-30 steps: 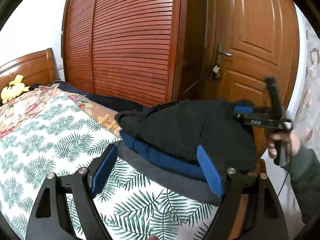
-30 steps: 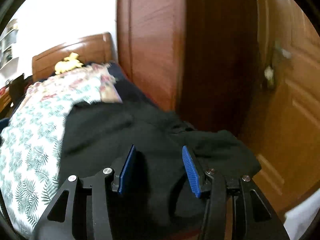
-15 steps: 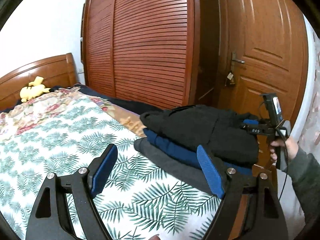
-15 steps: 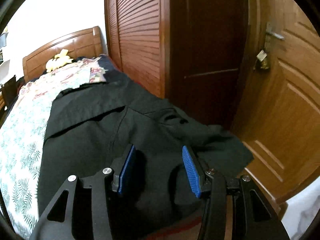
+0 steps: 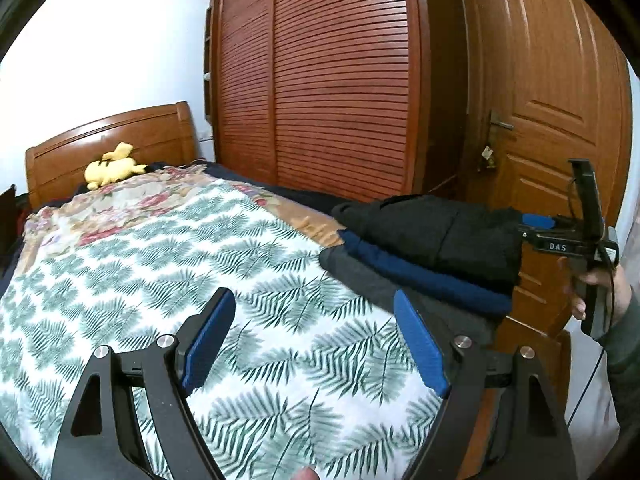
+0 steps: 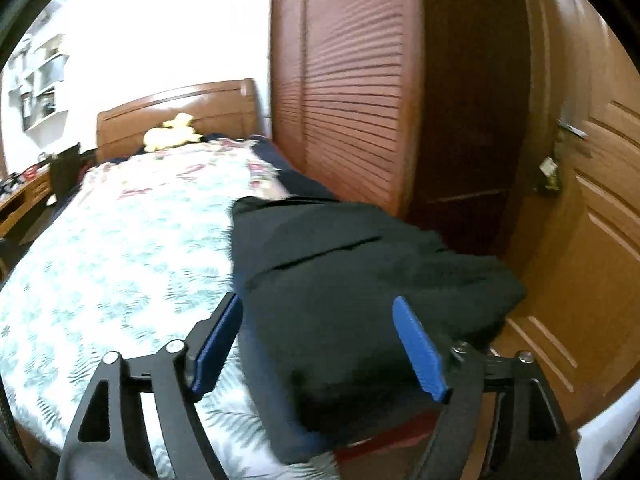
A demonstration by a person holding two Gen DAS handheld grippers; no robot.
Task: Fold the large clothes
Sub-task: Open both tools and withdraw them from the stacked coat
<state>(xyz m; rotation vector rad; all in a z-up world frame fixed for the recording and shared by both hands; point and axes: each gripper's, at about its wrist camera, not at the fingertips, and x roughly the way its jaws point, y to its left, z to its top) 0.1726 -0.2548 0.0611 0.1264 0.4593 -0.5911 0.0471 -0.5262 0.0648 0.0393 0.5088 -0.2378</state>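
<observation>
Stack item: black garment (image 5: 436,232) lying folded atop navy and grey pieces at bed (image 5: 160,264) corner. You are holding left gripper (image 5: 316,340) released; right gripper (image 6: 320,344) fingers just opening, nothing between. No unfolded clothes showing.

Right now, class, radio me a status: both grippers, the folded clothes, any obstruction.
Left gripper open, empty. Right gripper just opened, off black garment. Garment tops folded pile. Nothing in the way.

The bed (image 5: 100,152) with a wooden headboard carries a fern-print cover (image 5: 168,264) directly beneath the left gripper (image 5: 312,340). Beyond it lies a floral quilt (image 5: 132,204), then a yellow plush toy (image 5: 112,168). Ahead-right of that gripper, 3 folded garments (image 5: 432,248) sit stacked at the bed's corner.
</observation>
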